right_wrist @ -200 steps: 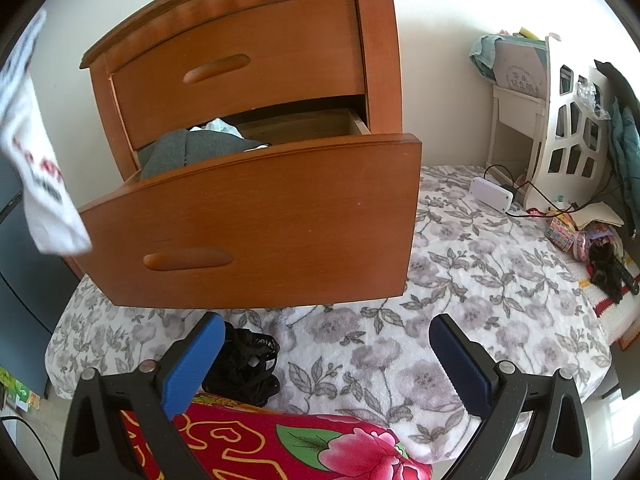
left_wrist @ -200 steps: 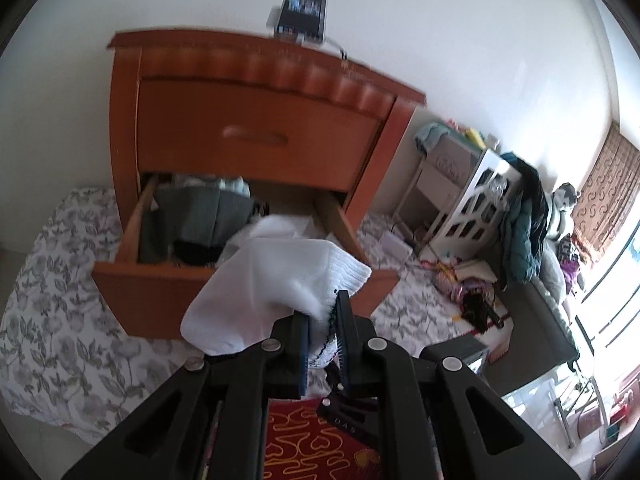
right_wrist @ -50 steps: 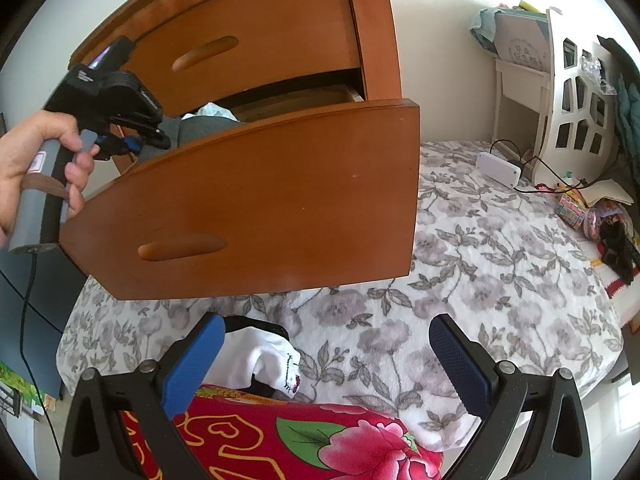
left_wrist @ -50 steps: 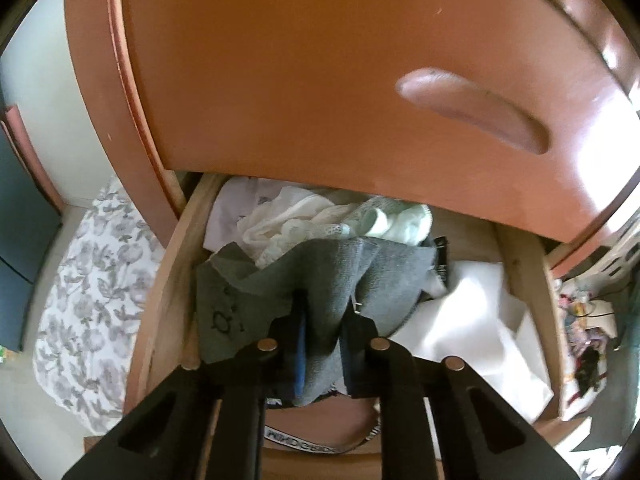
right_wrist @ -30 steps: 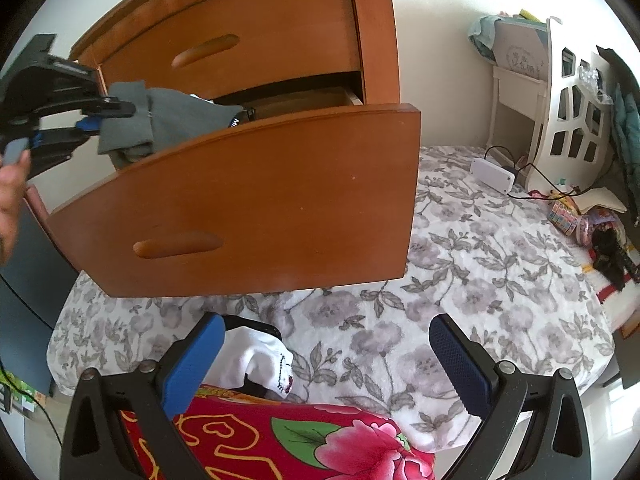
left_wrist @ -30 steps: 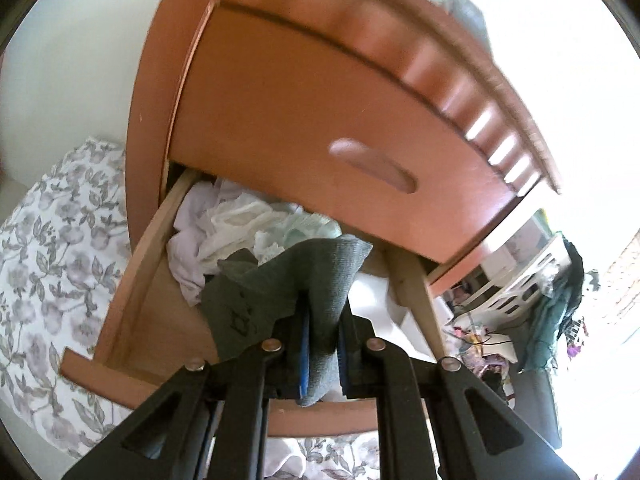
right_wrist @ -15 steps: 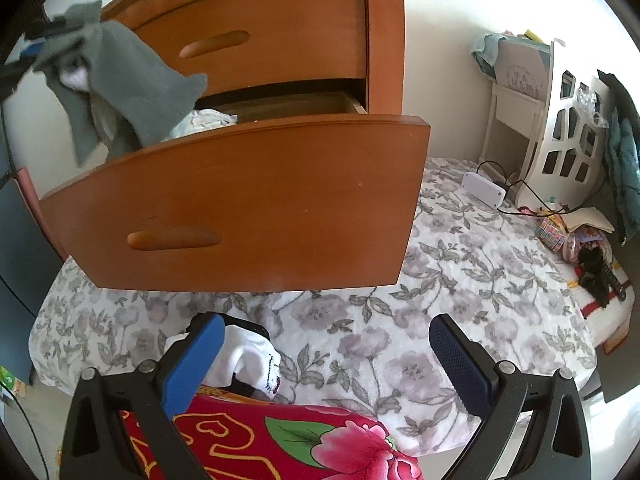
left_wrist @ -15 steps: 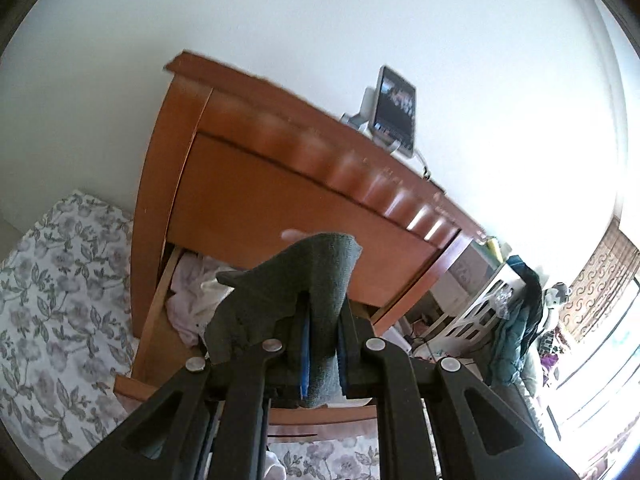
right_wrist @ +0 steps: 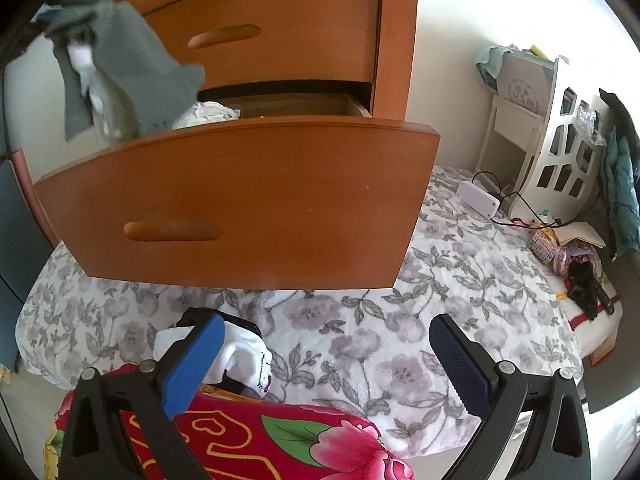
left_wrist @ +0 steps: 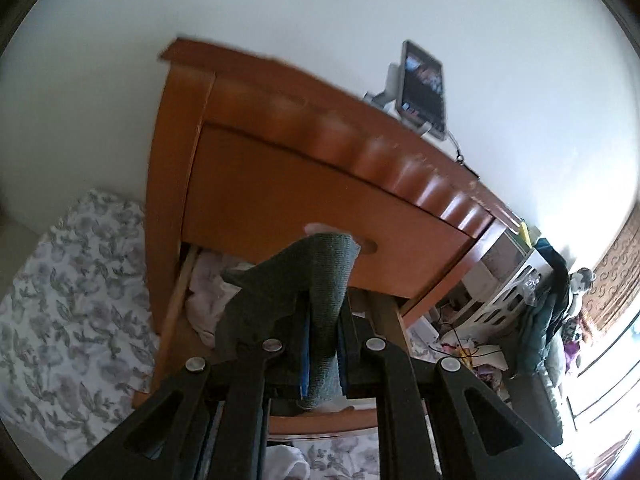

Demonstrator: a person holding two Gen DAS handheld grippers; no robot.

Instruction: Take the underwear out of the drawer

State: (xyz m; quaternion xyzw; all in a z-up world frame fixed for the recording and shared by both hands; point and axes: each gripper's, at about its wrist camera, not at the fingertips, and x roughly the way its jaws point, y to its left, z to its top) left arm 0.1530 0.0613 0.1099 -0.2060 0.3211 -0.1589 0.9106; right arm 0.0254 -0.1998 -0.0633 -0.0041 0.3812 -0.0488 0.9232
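Note:
My left gripper (left_wrist: 322, 312) is shut on a grey pair of underwear (left_wrist: 316, 280), which hangs clear above the open lower drawer (left_wrist: 176, 312). In the right wrist view the same grey underwear (right_wrist: 120, 68) dangles at the upper left, over the drawer's left end. Pale garments (right_wrist: 208, 112) still lie inside the drawer (right_wrist: 240, 200). My right gripper (right_wrist: 324, 360) stands open and empty, low in front of the drawer front. A white garment (right_wrist: 244, 356) lies on the floral bedspread below my right gripper's left finger.
The wooden nightstand (left_wrist: 280, 128) carries a phone on a stand (left_wrist: 424, 92). Its upper drawer (right_wrist: 260, 28) is closed. A floral bedspread (right_wrist: 440, 280) spreads below, with a red flowered cloth (right_wrist: 260, 440) at the front. White shelving (right_wrist: 560, 152) and clutter stand to the right.
My left gripper has risen with the grey underwear, lifting it out of the drawer and above it. The right gripper has stayed open in about the same place.

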